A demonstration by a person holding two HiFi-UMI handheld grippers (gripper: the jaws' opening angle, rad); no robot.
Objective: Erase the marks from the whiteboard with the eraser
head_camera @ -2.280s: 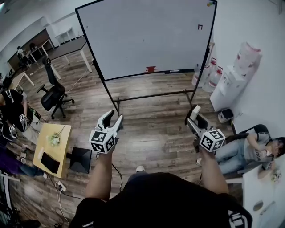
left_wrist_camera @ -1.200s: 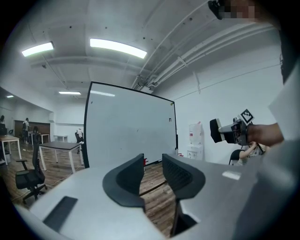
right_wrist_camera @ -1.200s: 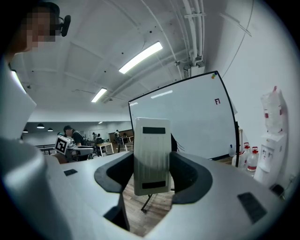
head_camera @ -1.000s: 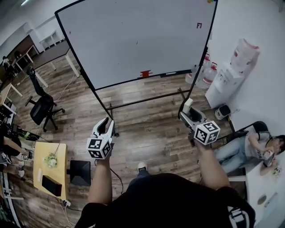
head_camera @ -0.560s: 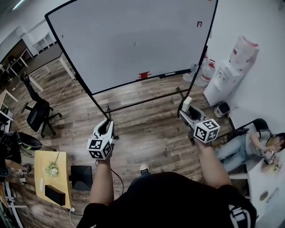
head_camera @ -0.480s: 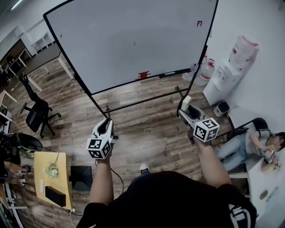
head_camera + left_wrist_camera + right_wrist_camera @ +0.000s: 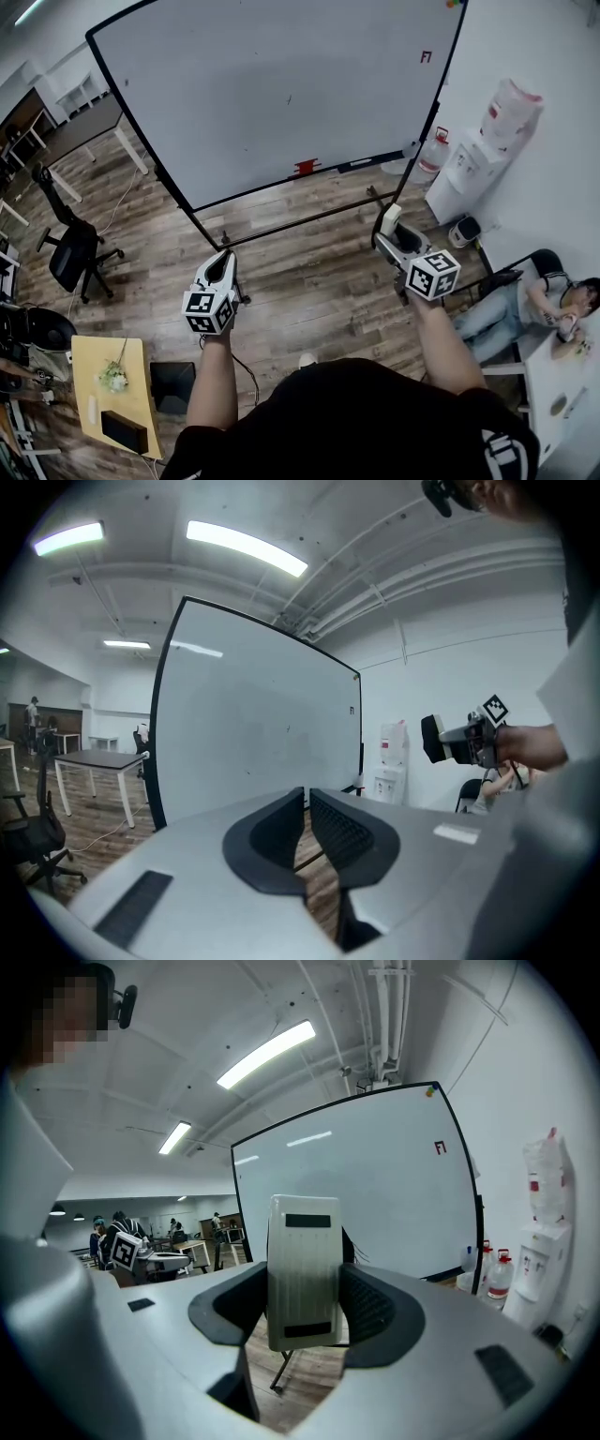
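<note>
The right tool (image 7: 302,1286) is clenched on the eraser (image 7: 302,1269). The eraser is a pale block with two dark strips, and it stands up straight between the two jaws. In the head view the right tool (image 7: 388,232) holds the eraser (image 7: 391,217) out in front of the person, low and to the right of the whiteboard (image 7: 281,84).

The left tool (image 7: 307,803) has nothing in it. Its jaws are closing and only a thin gap is left between them. In the head view the left tool (image 7: 223,268) points at the bottom of the board.

The whiteboard stands on a wood floor (image 7: 309,272), well apart from both tools. It has a small dark mark (image 7: 289,98) near the middle and a small red mark (image 7: 427,57) near the top right corner. A red thing (image 7: 306,169) sits on its bottom ledge.

A water cooler (image 7: 473,164) stands to the right of the board. A person (image 7: 530,309) sits nearby. A yellow desk (image 7: 117,408) and a black chair (image 7: 66,258) are on the left.
</note>
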